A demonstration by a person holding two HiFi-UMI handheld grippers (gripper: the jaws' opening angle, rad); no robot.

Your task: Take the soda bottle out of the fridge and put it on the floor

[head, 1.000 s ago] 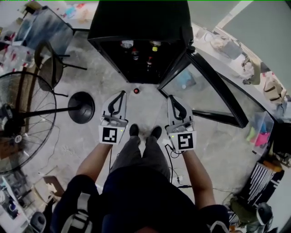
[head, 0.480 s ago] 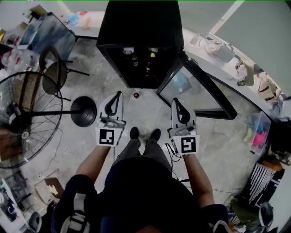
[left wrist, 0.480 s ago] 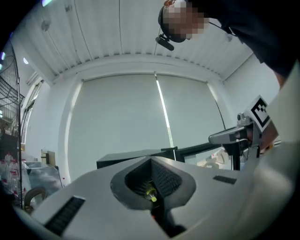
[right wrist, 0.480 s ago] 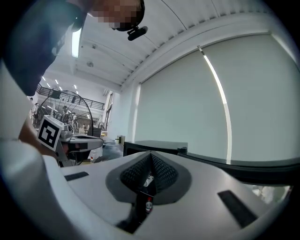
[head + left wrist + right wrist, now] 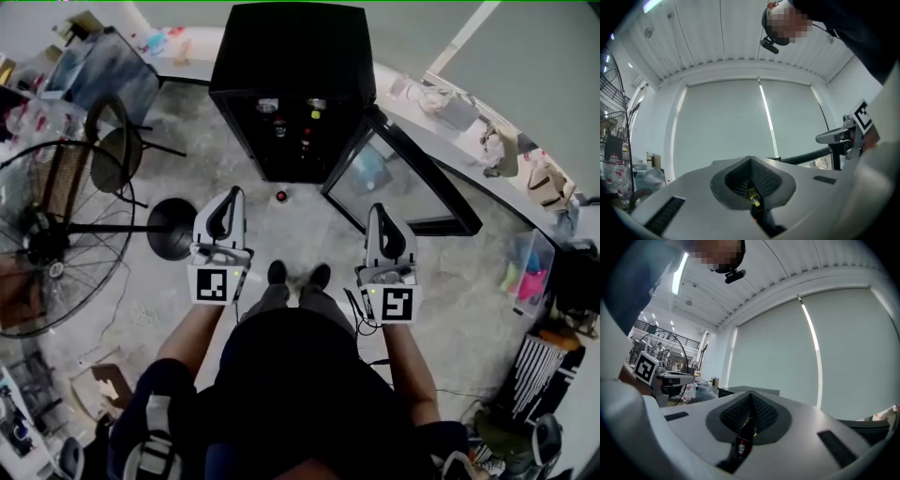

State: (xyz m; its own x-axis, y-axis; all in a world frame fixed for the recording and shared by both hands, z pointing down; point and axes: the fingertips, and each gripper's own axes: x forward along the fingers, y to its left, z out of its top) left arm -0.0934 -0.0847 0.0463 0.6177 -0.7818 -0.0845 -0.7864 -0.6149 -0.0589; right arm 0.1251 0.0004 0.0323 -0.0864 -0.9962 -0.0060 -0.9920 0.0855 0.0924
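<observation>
The black fridge (image 5: 287, 56) stands ahead with its glass door (image 5: 403, 178) swung open to the right. Several bottles (image 5: 278, 127) show on its dark shelves. A small red-capped bottle (image 5: 281, 196) stands on the floor just in front of the fridge. My left gripper (image 5: 233, 193) is held level to the left of that bottle, shut and empty. My right gripper (image 5: 379, 209) hangs to the bottle's right, near the door's lower edge, also shut and empty. In both gripper views the jaw tips (image 5: 751, 158) (image 5: 751, 393) meet against a pale wall.
A large standing fan (image 5: 47, 244) with a round black base (image 5: 172, 228) fills the left. A chair (image 5: 112, 150) stands behind it. The person's shoes (image 5: 298, 274) are between the grippers, with cables (image 5: 361, 323) on the floor beside them. A cluttered bench (image 5: 506, 150) runs along the right.
Both grippers have risen toward the head camera and spread a little apart, staying shut. The red-capped bottle on the floor has not moved.
</observation>
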